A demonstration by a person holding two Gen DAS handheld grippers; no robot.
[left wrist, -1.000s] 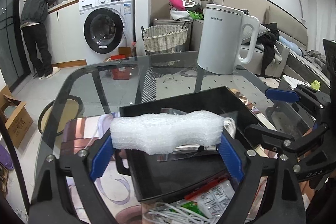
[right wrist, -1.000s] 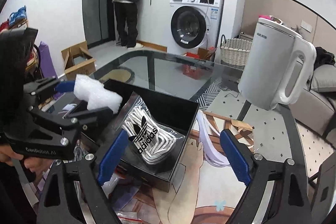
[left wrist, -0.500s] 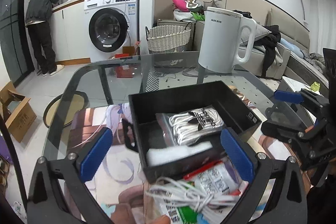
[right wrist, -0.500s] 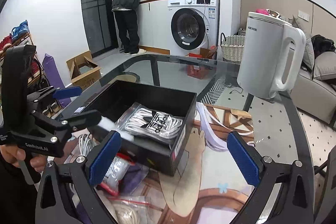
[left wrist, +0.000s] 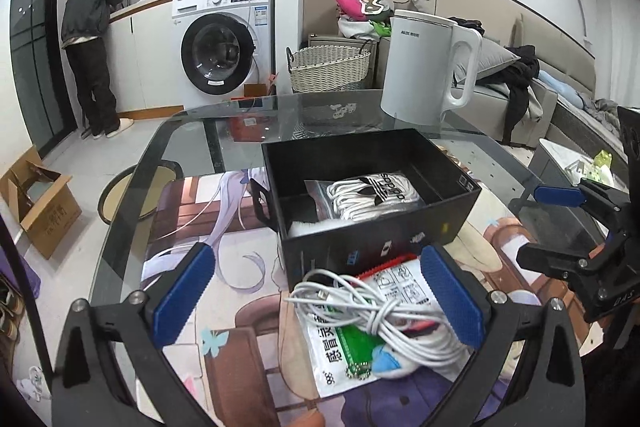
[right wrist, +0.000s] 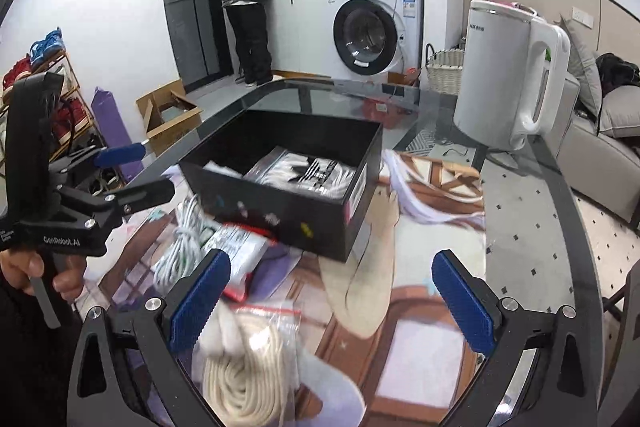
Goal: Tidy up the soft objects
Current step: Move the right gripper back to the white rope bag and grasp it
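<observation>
Before the black box (left wrist: 372, 247), a cable bundle (left wrist: 372, 319), perhaps on packets, lies between the released left hand-held gripper (left wrist: 320, 295).

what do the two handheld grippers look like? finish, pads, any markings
Both match: matte black angular frames with silver screw heads and two fingers faced in ribbed blue pads. In the right wrist view, the left gripper has a pistol-style handle, a grey trigger and white "GenRobot.AI" lettering. The right gripper shows partial white letters. No cables visible.

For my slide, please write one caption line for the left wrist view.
Open left gripper above a white cable and packets, before a black box holding bagged white laces.
</observation>
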